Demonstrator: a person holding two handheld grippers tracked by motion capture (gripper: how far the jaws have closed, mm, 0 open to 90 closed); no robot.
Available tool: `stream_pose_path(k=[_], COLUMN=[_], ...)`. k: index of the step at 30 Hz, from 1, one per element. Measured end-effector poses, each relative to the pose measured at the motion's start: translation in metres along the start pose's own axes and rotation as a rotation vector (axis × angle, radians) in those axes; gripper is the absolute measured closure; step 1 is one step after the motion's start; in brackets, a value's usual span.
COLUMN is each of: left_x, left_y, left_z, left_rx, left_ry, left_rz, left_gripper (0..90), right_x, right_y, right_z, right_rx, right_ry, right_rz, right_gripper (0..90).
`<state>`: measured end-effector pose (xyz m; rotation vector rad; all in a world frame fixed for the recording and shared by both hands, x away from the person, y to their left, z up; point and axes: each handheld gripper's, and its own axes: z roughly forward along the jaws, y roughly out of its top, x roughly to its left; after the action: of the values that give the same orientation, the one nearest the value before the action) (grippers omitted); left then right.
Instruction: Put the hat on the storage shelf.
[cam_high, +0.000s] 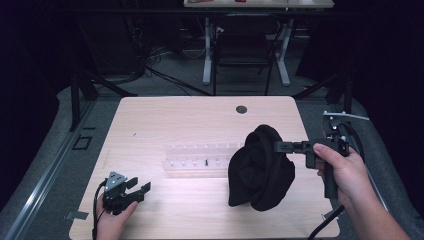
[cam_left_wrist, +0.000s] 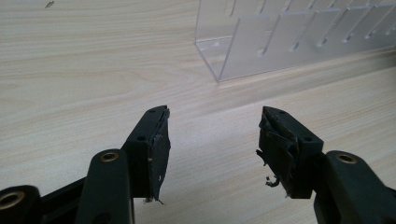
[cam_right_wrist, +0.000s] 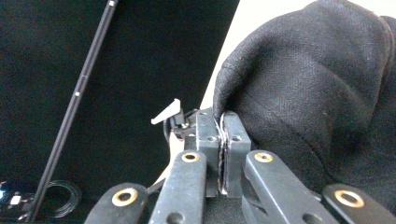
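Observation:
A bunched black cloth (cam_high: 260, 170) hangs over the right part of the wooden table (cam_high: 150, 120), its lower end touching the surface. My right gripper (cam_high: 278, 146) comes in from the right and is shut on the cloth's edge; in the right gripper view the jaws are pressed together at the cloth (cam_right_wrist: 317, 88), with the right gripper (cam_right_wrist: 220, 122) pinching its hem. My left gripper (cam_high: 141, 188) rests near the front left of the table, open, with nothing between its fingers. In the left gripper view the left gripper (cam_left_wrist: 214, 121) points over bare wood.
A clear plastic rack with slotted dividers (cam_high: 200, 157) lies across the table's middle, partly behind the cloth; its near corner (cam_left_wrist: 233, 51) is just ahead of the left gripper. A round grommet (cam_high: 241, 109) sits at the far edge. A chair (cam_high: 245, 47) stands beyond the table.

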<state>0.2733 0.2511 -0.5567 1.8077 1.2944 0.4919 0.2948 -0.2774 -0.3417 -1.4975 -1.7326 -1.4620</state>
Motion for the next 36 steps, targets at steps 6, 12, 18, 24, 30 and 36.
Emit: stream_pose_path(k=[6,12,18,24,30,36], left_x=[0.000,0.000,0.000,0.000,0.000,0.001], left_y=[0.000,0.000,0.000,0.000,0.000,0.001], left_z=[0.000,-0.001,0.000,0.000,0.000,-0.001], left_rx=[-0.001,0.000,-0.001,-0.002,-0.002,-0.002], left_ry=[-0.002,-0.007,-0.005,-0.006,-0.006,-0.008], left_rz=[-0.001,0.002,0.000,0.001,0.001,0.001], left_gripper=[43.3,43.3,43.3,43.3,43.3,43.3], right_x=[0.012,0.021,0.028,0.032,0.038,0.040], right_y=[0.008,0.017,0.025,0.034,0.042,0.050], right_z=[0.004,0.007,0.011,0.017,0.023,0.031], right_rx=[-0.004,-0.010,-0.008,-0.005,-0.006,-0.011], right_ry=[0.011,0.010,0.009,0.014,0.014,0.011], right_rz=[-0.016,-0.025,-0.030,-0.027,-0.034,-0.034], right_gripper=[88.4,88.4,88.4,88.4,88.4,88.4])
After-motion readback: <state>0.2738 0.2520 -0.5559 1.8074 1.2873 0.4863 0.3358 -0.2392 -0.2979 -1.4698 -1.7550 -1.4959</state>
